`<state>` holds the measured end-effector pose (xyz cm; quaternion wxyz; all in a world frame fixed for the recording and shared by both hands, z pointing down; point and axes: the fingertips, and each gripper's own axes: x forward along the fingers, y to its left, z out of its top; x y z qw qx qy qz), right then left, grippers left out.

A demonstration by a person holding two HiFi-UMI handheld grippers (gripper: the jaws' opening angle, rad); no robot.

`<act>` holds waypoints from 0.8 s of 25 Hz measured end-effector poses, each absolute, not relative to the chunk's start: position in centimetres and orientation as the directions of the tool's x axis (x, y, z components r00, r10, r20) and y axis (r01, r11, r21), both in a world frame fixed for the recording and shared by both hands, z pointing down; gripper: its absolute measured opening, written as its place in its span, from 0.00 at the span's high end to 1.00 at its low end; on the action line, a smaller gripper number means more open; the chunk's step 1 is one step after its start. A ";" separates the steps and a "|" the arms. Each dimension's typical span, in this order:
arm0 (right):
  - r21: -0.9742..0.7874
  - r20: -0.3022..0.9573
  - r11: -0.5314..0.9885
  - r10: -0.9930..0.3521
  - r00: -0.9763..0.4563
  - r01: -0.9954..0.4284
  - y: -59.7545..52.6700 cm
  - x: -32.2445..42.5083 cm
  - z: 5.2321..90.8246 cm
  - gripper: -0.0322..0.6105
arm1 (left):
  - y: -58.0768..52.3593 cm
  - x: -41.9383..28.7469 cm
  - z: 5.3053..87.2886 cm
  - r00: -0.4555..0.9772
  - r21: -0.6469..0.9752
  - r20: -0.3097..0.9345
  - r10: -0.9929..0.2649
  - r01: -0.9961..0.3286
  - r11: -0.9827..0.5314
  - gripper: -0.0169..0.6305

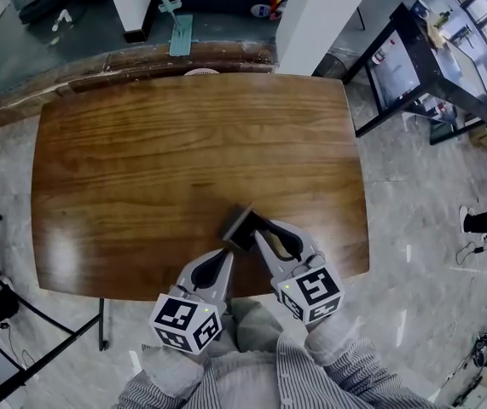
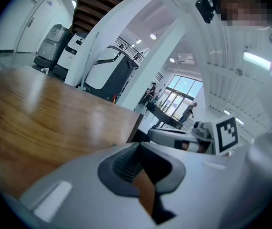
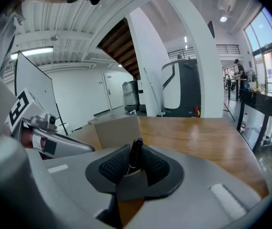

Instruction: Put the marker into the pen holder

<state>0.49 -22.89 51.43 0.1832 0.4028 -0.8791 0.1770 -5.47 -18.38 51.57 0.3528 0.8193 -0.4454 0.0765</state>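
Observation:
A thin black marker stands upright between the pads of my right gripper, which is shut on it. Just beyond the marker's tip is the pen holder, a plain grey-brown box on the wooden table. In the head view the holder sits near the table's front edge, with my right gripper touching its right side. I cannot make out the marker there. My left gripper is just below the holder, its tips together and nothing held. In the left gripper view its jaws meet at the tip.
The table's front edge runs right under both grippers. A black metal table stands at the right on the tiled floor. A person's foot shows at the far right. Floor machines stand beyond the table's far edge.

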 end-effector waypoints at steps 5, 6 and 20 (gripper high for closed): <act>-0.108 0.475 0.598 -0.670 -0.570 -0.794 -23.2 1.1 52.0 0.80 | -18.0 -5.5 51.7 0.590 0.512 0.440 -0.677 -0.784 -0.351 0.96; -0.105 0.475 0.598 -0.672 -0.568 -0.795 -23.2 1.1 52.0 0.80 | -18.0 -5.6 51.7 0.590 0.512 0.439 -0.677 -0.784 -0.351 0.96; -0.138 0.470 0.601 -0.660 -0.586 -0.787 -22.8 1.0 51.9 0.74 | -17.3 -5.4 51.3 0.581 0.501 0.441 -0.684 -0.791 -0.349 0.96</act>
